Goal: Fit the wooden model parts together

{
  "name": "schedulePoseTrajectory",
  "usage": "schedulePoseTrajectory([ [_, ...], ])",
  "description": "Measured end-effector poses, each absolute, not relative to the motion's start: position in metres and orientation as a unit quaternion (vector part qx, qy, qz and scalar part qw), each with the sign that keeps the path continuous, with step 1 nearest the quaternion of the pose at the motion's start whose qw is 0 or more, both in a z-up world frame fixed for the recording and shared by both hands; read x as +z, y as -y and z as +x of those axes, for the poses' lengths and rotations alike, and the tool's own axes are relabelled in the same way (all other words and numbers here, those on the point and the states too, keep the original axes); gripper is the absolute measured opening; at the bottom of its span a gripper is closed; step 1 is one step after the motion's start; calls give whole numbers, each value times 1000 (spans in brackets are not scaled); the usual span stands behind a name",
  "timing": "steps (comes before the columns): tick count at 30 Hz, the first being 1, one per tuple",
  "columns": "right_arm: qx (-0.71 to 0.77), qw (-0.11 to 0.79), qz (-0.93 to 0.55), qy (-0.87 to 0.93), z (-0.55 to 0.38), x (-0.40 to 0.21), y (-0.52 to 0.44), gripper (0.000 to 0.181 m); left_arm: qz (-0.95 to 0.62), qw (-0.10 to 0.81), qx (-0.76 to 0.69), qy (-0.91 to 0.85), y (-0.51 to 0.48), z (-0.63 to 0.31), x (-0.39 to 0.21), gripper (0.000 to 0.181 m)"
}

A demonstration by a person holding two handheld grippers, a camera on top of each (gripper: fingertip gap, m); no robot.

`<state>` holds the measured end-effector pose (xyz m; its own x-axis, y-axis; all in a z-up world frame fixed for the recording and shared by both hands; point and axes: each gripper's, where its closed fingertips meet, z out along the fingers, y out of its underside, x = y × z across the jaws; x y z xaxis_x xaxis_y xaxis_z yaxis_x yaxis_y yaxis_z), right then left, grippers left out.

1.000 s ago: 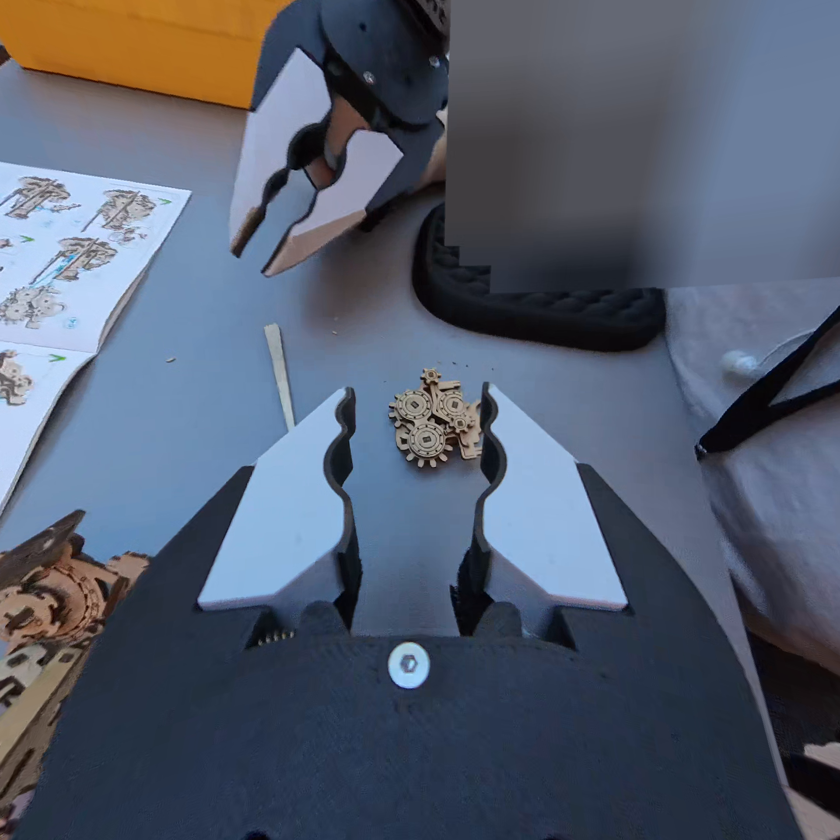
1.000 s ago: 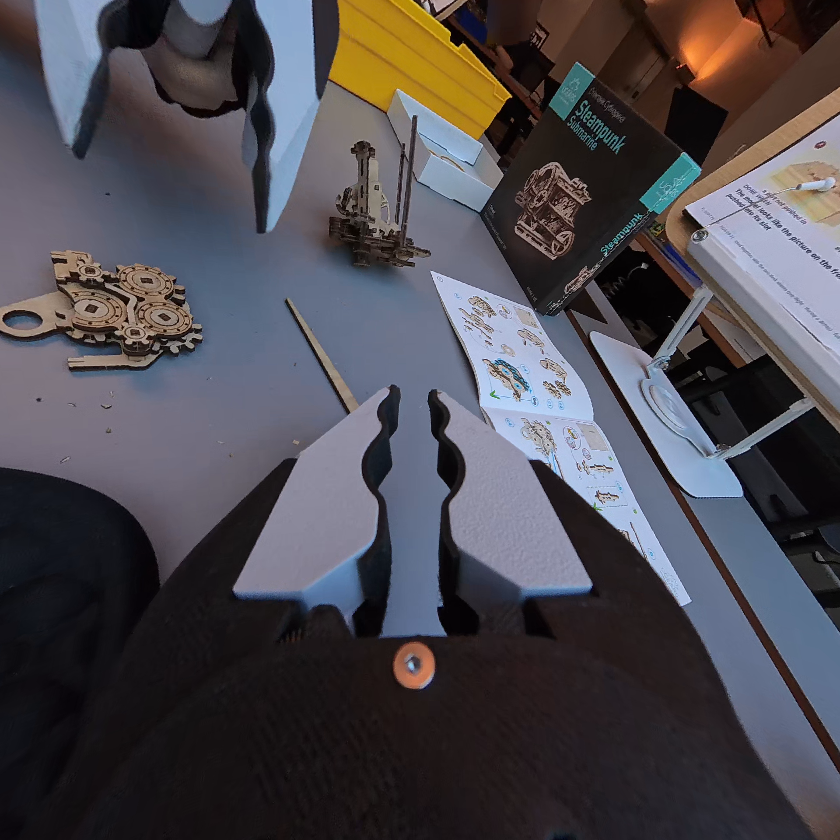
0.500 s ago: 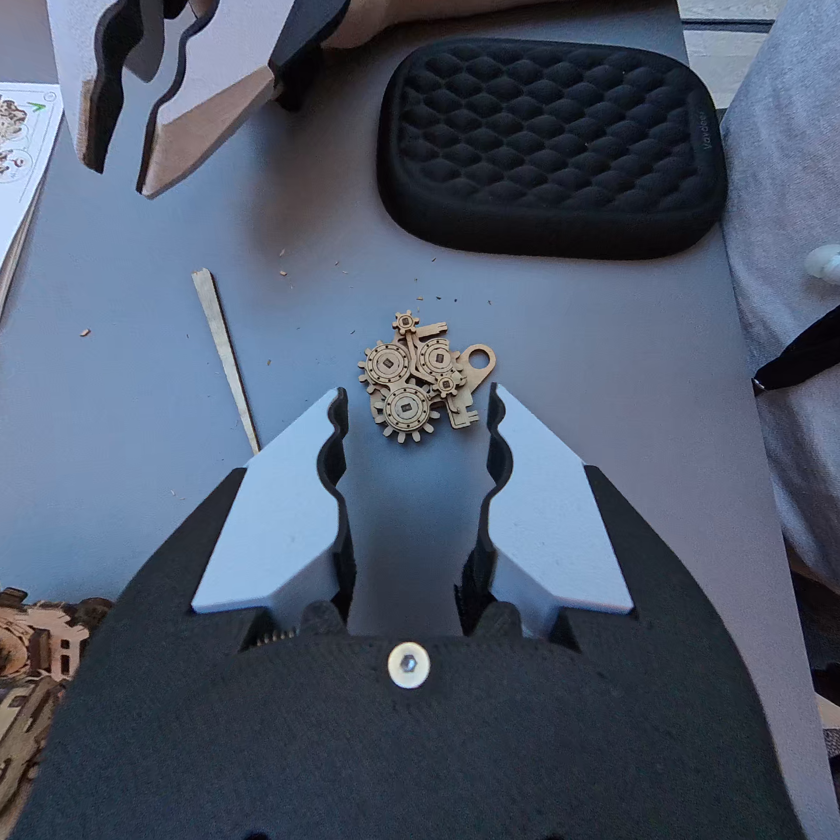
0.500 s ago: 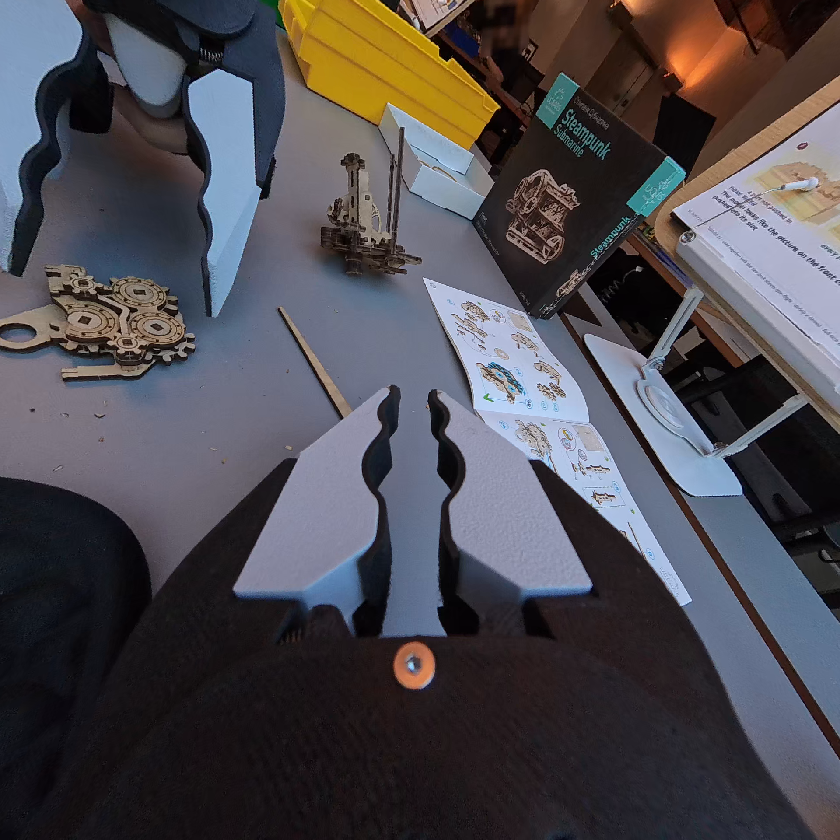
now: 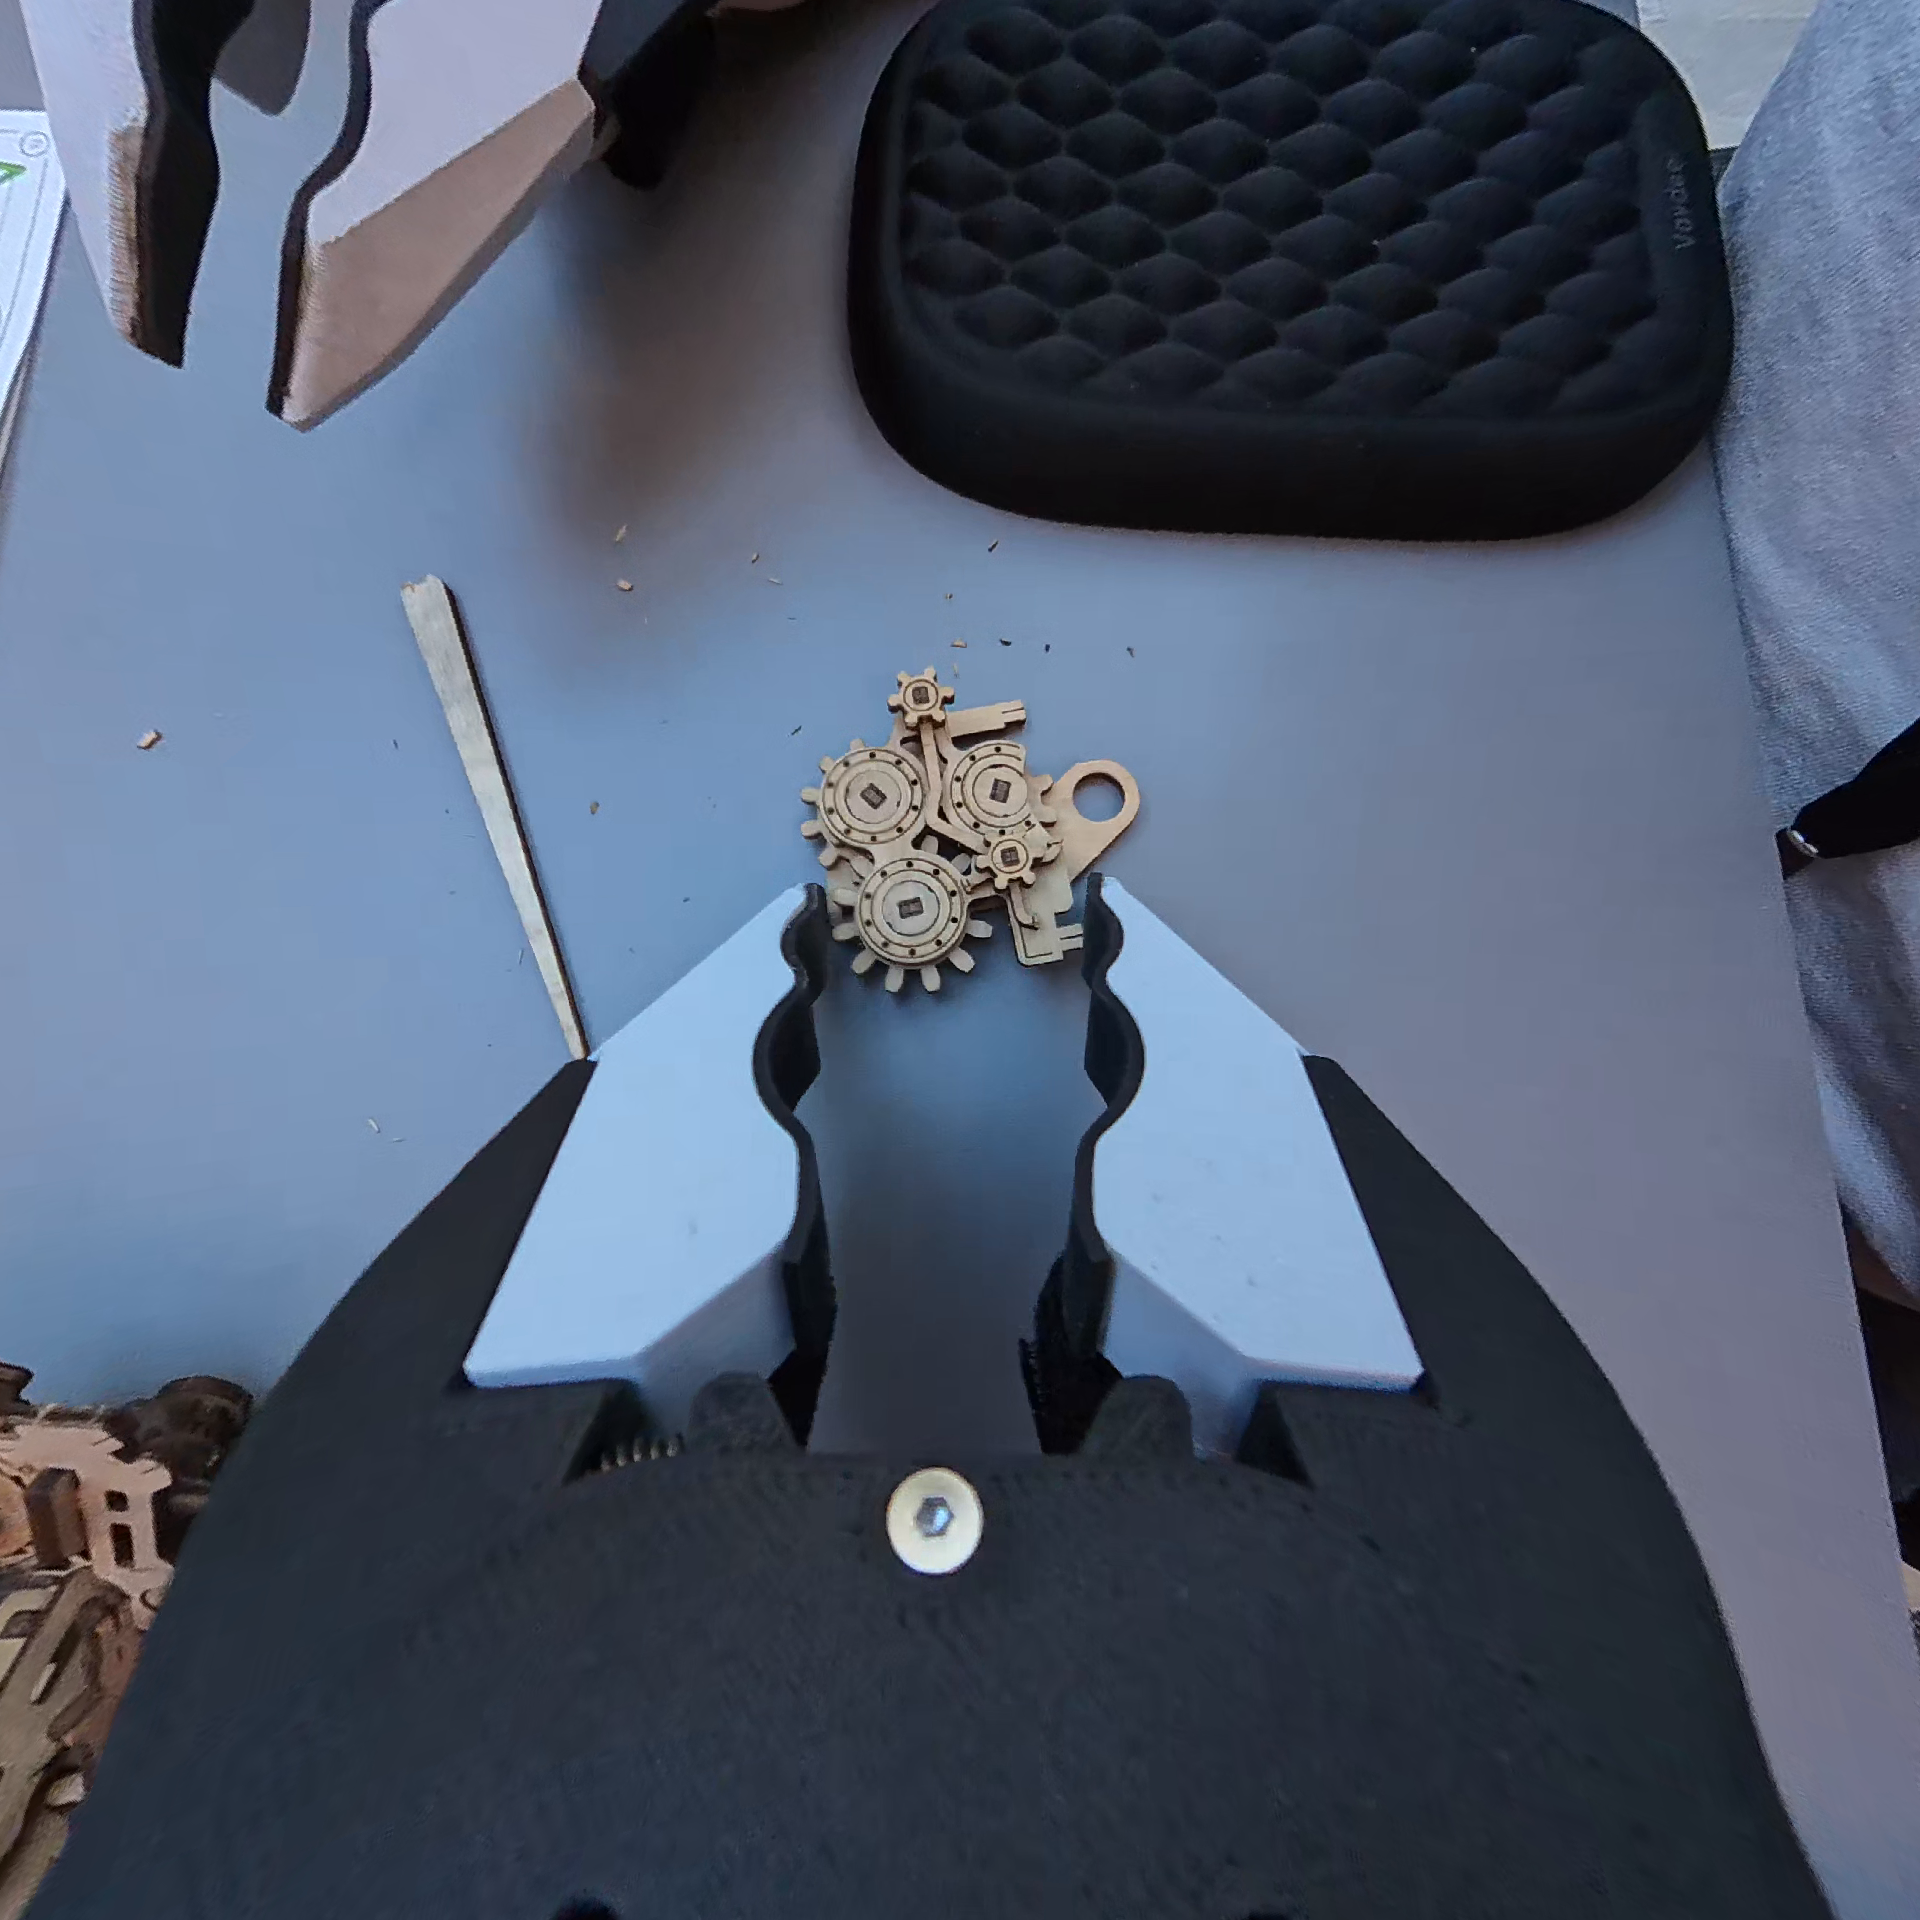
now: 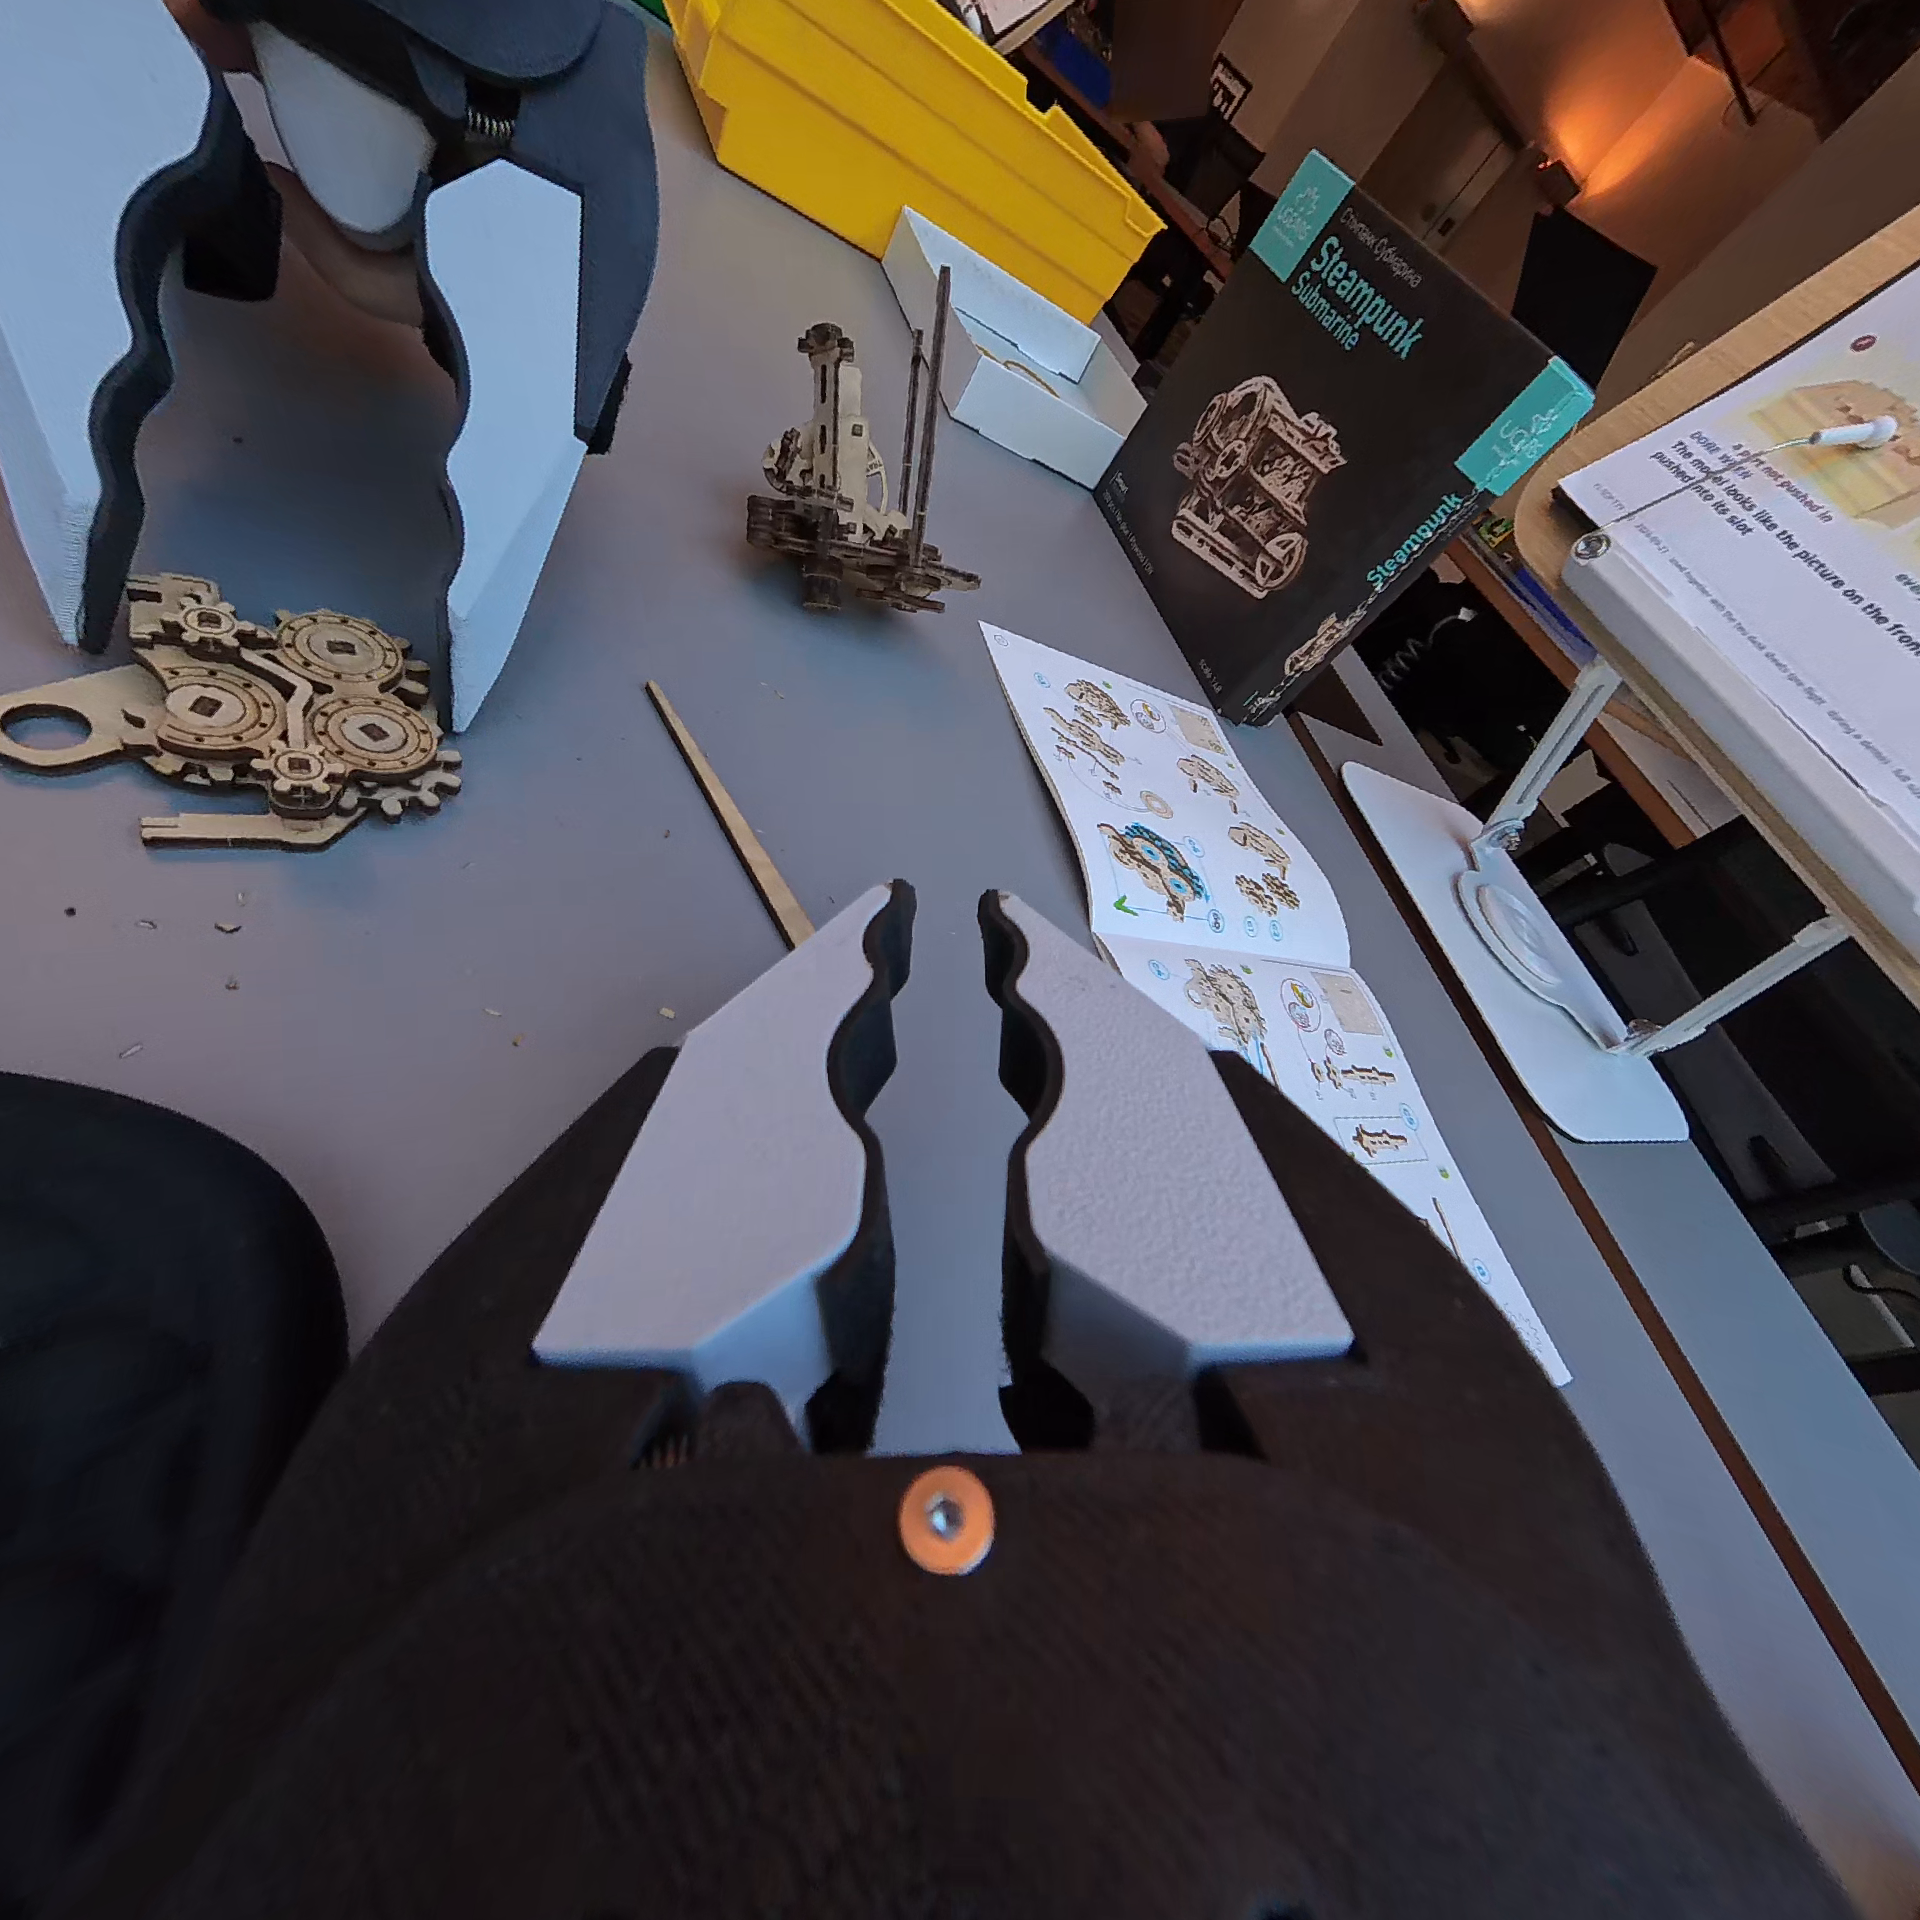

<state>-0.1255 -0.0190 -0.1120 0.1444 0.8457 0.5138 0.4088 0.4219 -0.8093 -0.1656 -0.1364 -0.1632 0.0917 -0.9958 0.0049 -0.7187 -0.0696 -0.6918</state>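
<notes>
A flat wooden gear assembly [image 5: 935,831] with several cogs and a ring tab lies on the grey table [image 5: 260,935]. My left gripper [image 5: 951,904] is open, its fingertips low at the near edge of the assembly, one on each side. In the right wrist view it [image 6: 270,675] straddles the assembly [image 6: 239,717]. My right gripper [image 6: 943,899] is empty and only narrowly open, hovering above the table to one side; it also shows in the left wrist view [image 5: 223,384]. A partly built wooden model [image 6: 862,499] stands farther back.
A thin wooden strip [image 5: 488,810] lies beside the assembly. A black cushioned pad [image 5: 1288,260] lies just beyond it. An instruction booklet [image 6: 1195,883], a dark kit box [image 6: 1330,447], yellow bins [image 6: 914,135], a white tray [image 6: 1018,353] and a document stand [image 6: 1538,997] line the table's far side.
My left gripper has come down and forward onto the gear assembly, so its tips now flank it, and its jaws have narrowed a little. My right gripper has hardly moved.
</notes>
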Motion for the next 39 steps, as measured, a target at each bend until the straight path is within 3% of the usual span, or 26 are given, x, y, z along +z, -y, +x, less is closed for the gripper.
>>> schedulePoseTrajectory([
  [31, 176, 543, -485, 662, -132, -118, 33, 15, -660, 322, -191, -651, 122, -168, -161, 48],
  [39, 311, 429, -486, 695, -143, -127, 82, 29, -654, 329, -179, -657, 122, -168, -161, 48],
])
